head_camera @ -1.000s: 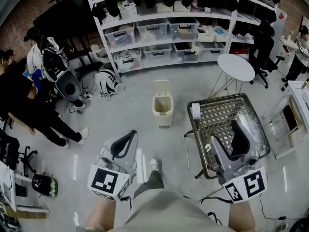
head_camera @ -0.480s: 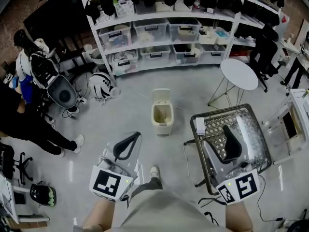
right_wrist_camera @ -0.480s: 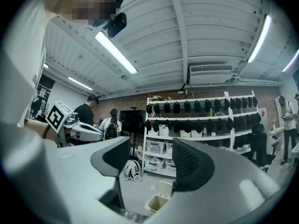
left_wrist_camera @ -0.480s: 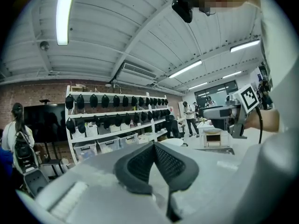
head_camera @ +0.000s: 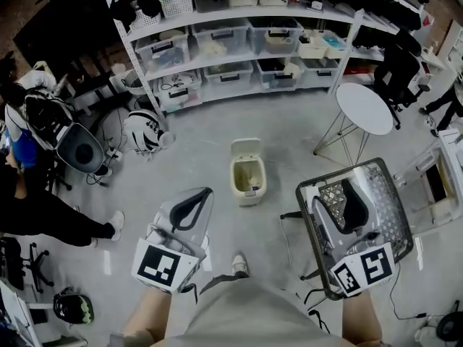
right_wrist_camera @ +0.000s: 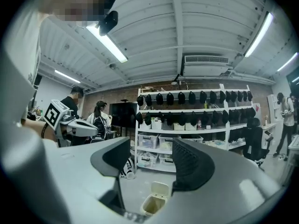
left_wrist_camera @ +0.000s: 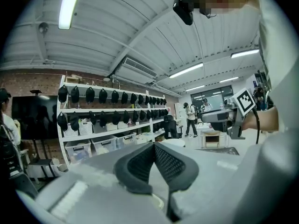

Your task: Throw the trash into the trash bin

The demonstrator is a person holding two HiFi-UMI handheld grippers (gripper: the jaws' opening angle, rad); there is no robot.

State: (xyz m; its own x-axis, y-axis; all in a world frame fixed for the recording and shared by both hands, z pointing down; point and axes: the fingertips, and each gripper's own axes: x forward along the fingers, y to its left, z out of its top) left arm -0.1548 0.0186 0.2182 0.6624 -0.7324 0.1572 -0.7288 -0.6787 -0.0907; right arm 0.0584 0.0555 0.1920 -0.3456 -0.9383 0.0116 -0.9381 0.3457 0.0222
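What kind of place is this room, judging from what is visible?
Probably a lab or workshop with storage: white shelving holds clear plastic bins and rows of dark headgear, above a grey floor with a small trash bin.

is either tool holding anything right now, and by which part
Nothing is held. The left tool has its jaws together on nothing; the right tool has its jaws apart and empty.

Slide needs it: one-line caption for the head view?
Left gripper shut, right gripper open, both empty, facing the open-lidded trash bin ahead.
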